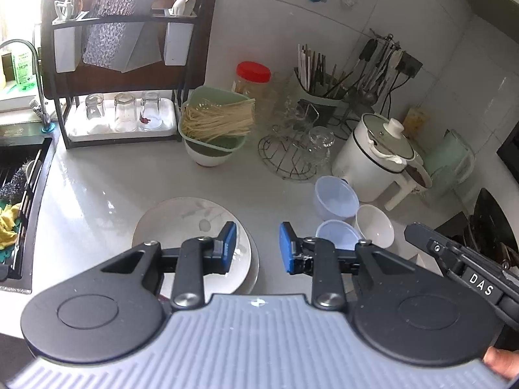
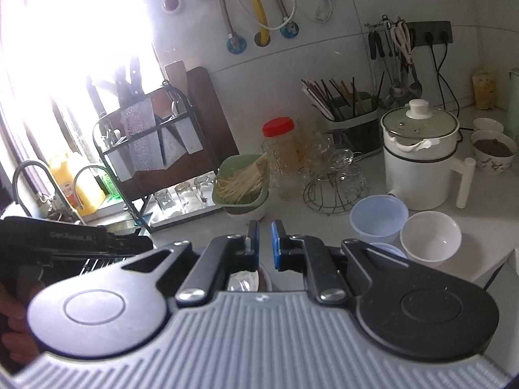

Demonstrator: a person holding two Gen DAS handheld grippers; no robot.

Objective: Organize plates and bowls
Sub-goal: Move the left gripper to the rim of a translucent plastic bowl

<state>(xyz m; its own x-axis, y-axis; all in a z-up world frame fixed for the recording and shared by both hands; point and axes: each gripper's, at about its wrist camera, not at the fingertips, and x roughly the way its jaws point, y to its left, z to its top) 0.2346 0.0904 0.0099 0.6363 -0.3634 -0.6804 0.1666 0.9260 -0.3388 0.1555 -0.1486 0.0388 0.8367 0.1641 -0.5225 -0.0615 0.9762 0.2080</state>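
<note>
A stack of white plates [image 1: 191, 227] lies on the grey counter, just under and left of my left gripper [image 1: 256, 246]. That gripper hovers above them, open, with nothing between its blue pads. To the right stand two pale blue plastic bowls [image 1: 335, 197] [image 1: 337, 235] and a white bowl [image 1: 374, 230]. In the right wrist view the same blue bowl [image 2: 378, 218] and white bowl [image 2: 429, 236] sit right of my right gripper [image 2: 265, 243], which is shut and holds nothing. A plate [image 2: 243, 280] shows partly beneath it.
At the back are a black dish rack [image 1: 123, 110] with upturned glasses, a green colander of noodles [image 1: 215, 120] on a white bowl, a wire glass stand [image 1: 292, 152] and a white electric pot [image 1: 376, 159]. The sink [image 1: 19, 194] lies at left.
</note>
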